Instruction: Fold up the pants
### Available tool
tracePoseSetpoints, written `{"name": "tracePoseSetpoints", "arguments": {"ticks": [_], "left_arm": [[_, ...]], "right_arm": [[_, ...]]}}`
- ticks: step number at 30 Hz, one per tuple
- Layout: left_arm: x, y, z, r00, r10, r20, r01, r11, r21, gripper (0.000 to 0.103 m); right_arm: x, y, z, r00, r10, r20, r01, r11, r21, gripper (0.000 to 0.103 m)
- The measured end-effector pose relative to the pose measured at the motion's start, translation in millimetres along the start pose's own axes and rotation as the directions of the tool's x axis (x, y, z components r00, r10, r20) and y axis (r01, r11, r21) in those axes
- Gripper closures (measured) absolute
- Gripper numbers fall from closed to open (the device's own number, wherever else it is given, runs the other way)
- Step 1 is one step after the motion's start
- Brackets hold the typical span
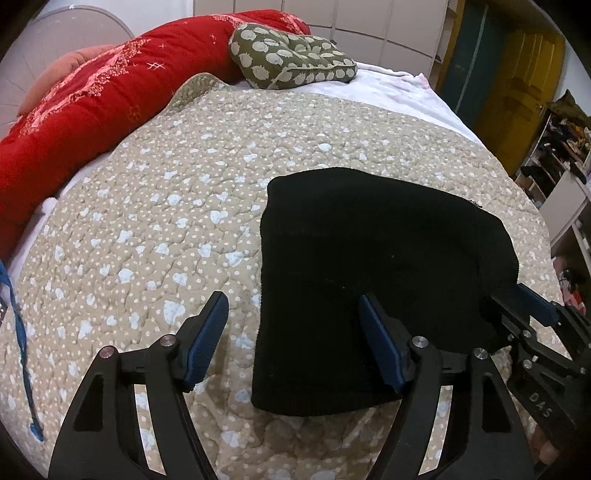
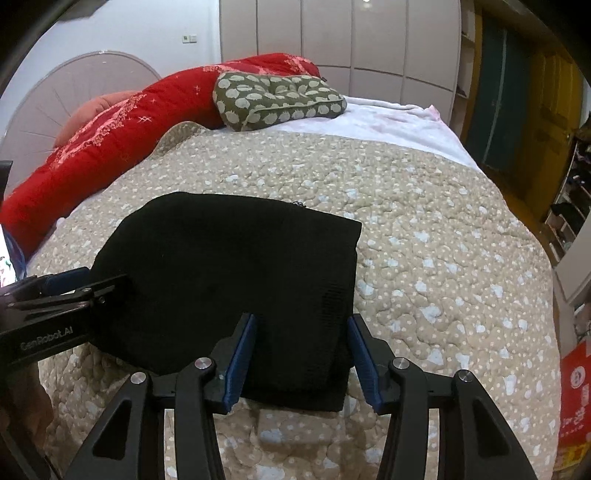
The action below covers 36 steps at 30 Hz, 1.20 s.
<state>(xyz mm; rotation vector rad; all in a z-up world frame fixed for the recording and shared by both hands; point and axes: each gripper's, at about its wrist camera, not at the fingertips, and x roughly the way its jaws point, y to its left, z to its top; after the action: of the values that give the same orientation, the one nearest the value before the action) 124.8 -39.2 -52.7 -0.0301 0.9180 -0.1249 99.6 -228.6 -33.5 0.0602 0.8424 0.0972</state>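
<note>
Left wrist view: your left gripper (image 1: 293,325) hangs with its jaws spread wide and nothing clamped, straddling the near left edge of the pants (image 1: 369,266). The pants lie folded into a black block on the quilt (image 1: 166,206), near the front of the bed. From the right wrist, your right gripper (image 2: 301,352) is spread too, gripping nothing, over the block's near right corner. Further back there's a red duvet (image 2: 122,140) and a green pillow (image 2: 273,99), then the wardrobe (image 2: 351,33).
</note>
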Motion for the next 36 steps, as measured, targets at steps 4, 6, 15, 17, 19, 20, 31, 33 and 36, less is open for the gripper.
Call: {"name": "tracePoseSetpoints", "arguments": {"ticks": [4,6,15,17,19,20,31,33,36], "left_arm": [[-1.2,-0.1,-1.2,1.0,0.003,0.004,-0.003,1.0,-0.002,0.03],[-1.8,0.8,-2.1,1.0,0.0,0.003,0.0,1.0,-0.01,0.03],[-24.6,-0.4,-8.6,0.999,0.036,0.036,-0.036,0.999,0.008,0.03],[-32.3,-1.1,-10.3,0.998,0.043,0.051,-0.043,0.999,0.009,0.03],[-43.8,-2.6,-14.0,0.995,0.06,0.076,-0.062,0.998,0.015,0.03],[-48.2,-3.9,-15.9,0.995,0.06,0.081,-0.062,0.998,0.022,0.03],[-86.1,-11.2,-37.8,0.99,0.055,0.131,-0.06,0.998,0.033,0.03],[-92.0,-12.6,-41.1,0.989,0.055,0.14,-0.06,0.998,0.036,0.03],[-99.2,-13.9,-45.0,0.987,0.056,0.148,-0.063,0.997,0.039,0.03]], "right_arm": [[-16.1,0.8,1.8,1.0,0.018,0.023,-0.018,1.0,0.015,0.054],[-15.8,2.3,0.3,1.0,0.012,0.019,-0.012,1.0,0.012,0.054],[-26.4,-4.9,-2.5,0.998,0.045,0.035,-0.048,0.996,0.077,0.054],[-40.5,-4.4,-4.2,0.997,0.044,0.064,-0.049,0.995,0.082,0.054],[-52.4,-4.5,-7.5,0.995,0.042,0.087,-0.05,0.994,0.094,0.054],[-56.6,-5.0,-9.0,0.995,0.044,0.094,-0.053,0.994,0.1,0.054],[-90.4,-5.0,-29.8,0.993,0.043,0.106,-0.055,0.992,0.112,0.054],[-95.7,-4.3,-32.3,0.993,0.045,0.111,-0.058,0.992,0.113,0.054],[-101.5,-3.8,-34.9,0.992,0.045,0.117,-0.058,0.992,0.113,0.054]]}}
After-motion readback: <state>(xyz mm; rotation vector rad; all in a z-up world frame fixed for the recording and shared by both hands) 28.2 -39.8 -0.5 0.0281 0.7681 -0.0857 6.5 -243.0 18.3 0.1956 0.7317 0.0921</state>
